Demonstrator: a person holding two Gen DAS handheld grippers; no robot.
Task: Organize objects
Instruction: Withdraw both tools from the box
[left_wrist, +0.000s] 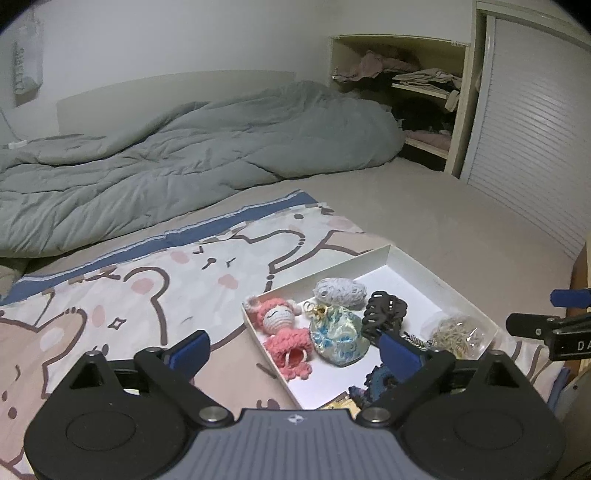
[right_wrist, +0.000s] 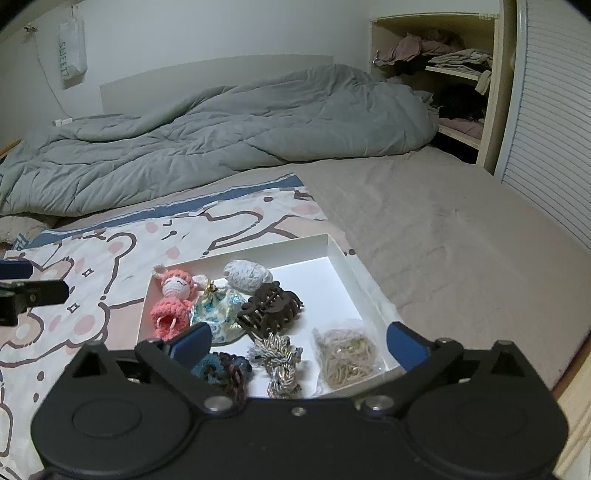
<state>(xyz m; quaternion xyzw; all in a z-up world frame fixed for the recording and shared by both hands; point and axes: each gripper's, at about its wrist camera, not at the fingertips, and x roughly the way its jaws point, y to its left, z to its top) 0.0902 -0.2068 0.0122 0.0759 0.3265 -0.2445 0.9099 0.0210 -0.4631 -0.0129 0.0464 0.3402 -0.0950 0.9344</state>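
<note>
Wall pouch (right_wrist: 72, 55) reads "SWEET"; right hand-held gripper (left_wrist: 565, 334) shows "DA".

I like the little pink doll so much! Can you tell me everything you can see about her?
The pink doll looks crocheted from yarn: a pale face with closed, stitched eyes, a pink hood with small ears, and a ruffled pink dress. She lies on her back in the white tray's near-left corner, head toward the far wall. Her side touches the blue flowered pouch. Neither gripper touches her.
</note>
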